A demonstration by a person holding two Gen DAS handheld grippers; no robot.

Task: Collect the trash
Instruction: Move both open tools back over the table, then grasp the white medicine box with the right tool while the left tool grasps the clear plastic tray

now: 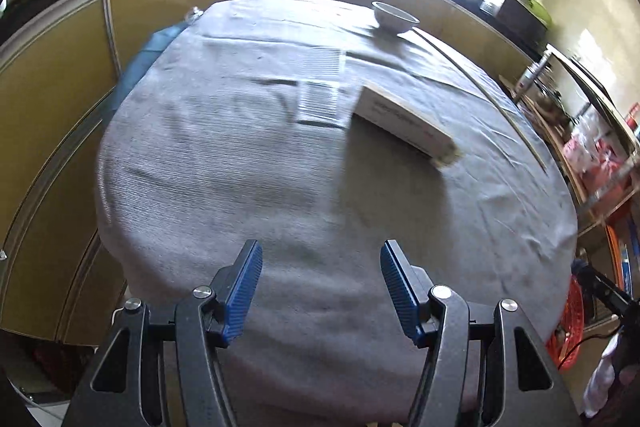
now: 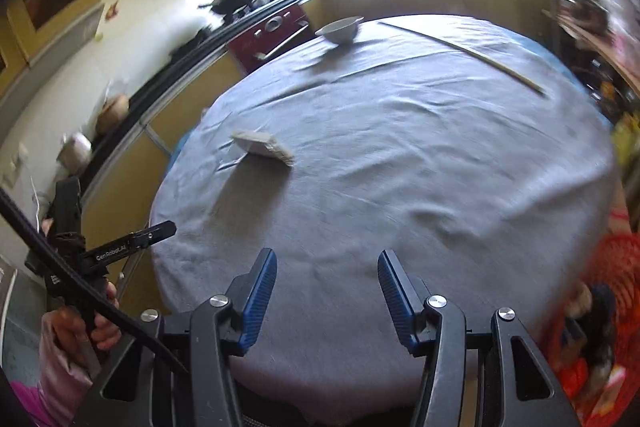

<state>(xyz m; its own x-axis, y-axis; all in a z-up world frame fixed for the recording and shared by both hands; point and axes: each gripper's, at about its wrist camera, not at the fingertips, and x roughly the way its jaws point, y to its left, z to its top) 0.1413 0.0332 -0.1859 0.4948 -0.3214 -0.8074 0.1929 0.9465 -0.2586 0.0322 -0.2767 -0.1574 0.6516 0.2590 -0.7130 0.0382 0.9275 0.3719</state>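
Note:
A small white cardboard box point(image 1: 404, 123) lies on the grey cloth of the round table point(image 1: 280, 187), past the table's middle; it also shows in the right wrist view point(image 2: 262, 146). A flat white slip with printed lines point(image 1: 322, 89) lies just left of the box. My left gripper point(image 1: 321, 261) is open and empty, above the near part of the table. My right gripper point(image 2: 327, 265) is open and empty above the near edge. The left gripper's body point(image 2: 120, 247) shows at the left of the right wrist view.
A white bowl point(image 1: 394, 17) stands at the table's far edge. A long thin stick point(image 1: 484, 95) lies along the far right. An orange mesh basket point(image 2: 600, 307) sits low at the right of the table. Yellow kitchen cabinets point(image 1: 60, 87) run behind.

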